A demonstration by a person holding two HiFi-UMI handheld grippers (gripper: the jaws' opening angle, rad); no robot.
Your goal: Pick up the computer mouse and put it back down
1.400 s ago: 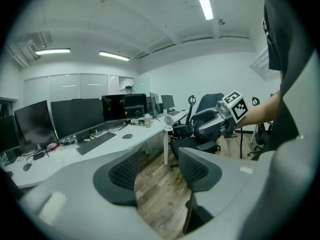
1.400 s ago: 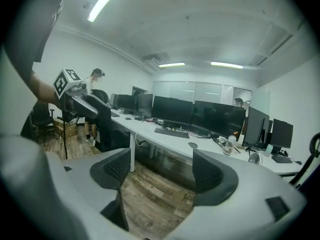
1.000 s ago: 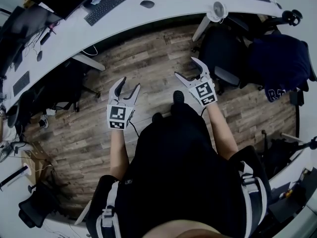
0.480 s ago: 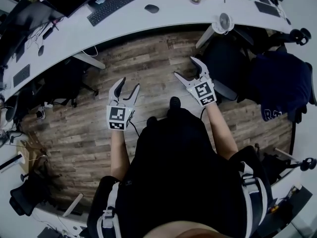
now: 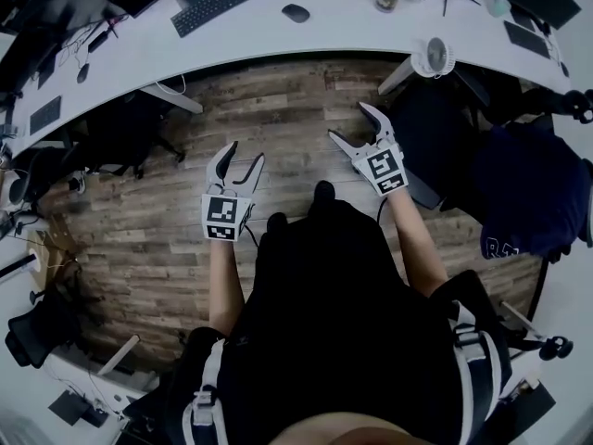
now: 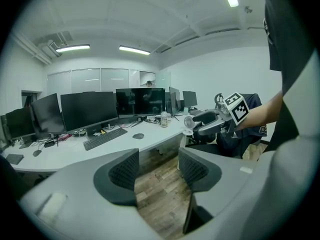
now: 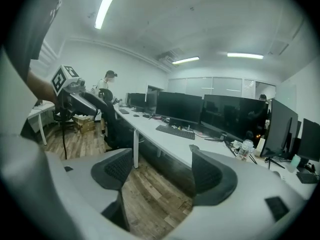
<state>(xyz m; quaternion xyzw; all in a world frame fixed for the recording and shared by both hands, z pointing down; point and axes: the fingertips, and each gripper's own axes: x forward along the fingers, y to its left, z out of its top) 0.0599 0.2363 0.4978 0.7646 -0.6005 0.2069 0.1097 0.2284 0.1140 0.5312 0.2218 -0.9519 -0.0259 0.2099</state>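
Both grippers are held out over the wooden floor [image 5: 278,109] in front of the person, and neither touches anything. The left gripper [image 5: 246,153] has its jaws a moderate way apart; in the left gripper view [image 6: 157,169] only floorboards show between its ribbed pads [image 6: 124,171]. The right gripper [image 5: 347,121] stands wider open, and in the right gripper view [image 7: 162,173] there is again just floor between the jaws.

The computer mouse [image 5: 296,13] lies on the curved white desk [image 5: 278,44] at about 12 o'clock from the grippers, well apart from both. It sits just beside a black keyboard [image 5: 222,1], which is at 10 o'clock from it. The left gripper view shows the same mouse [image 6: 138,136] at 3 o'clock from the keyboard [image 6: 105,138].

Against the picture of a second ago, the grippers keep the same spacing and opening. The desk has swung in the head view: the mouse has slid a little toward 3 o'clock, and the small white fan [image 5: 437,58] at the desk's edge has dropped toward 5 o'clock.

Counted: two grippers, each with one marker cube; one mouse and one keyboard at the station ahead; one fan. A row of dark monitors [image 6: 90,111] stands behind, too closely overlapped to count surely.
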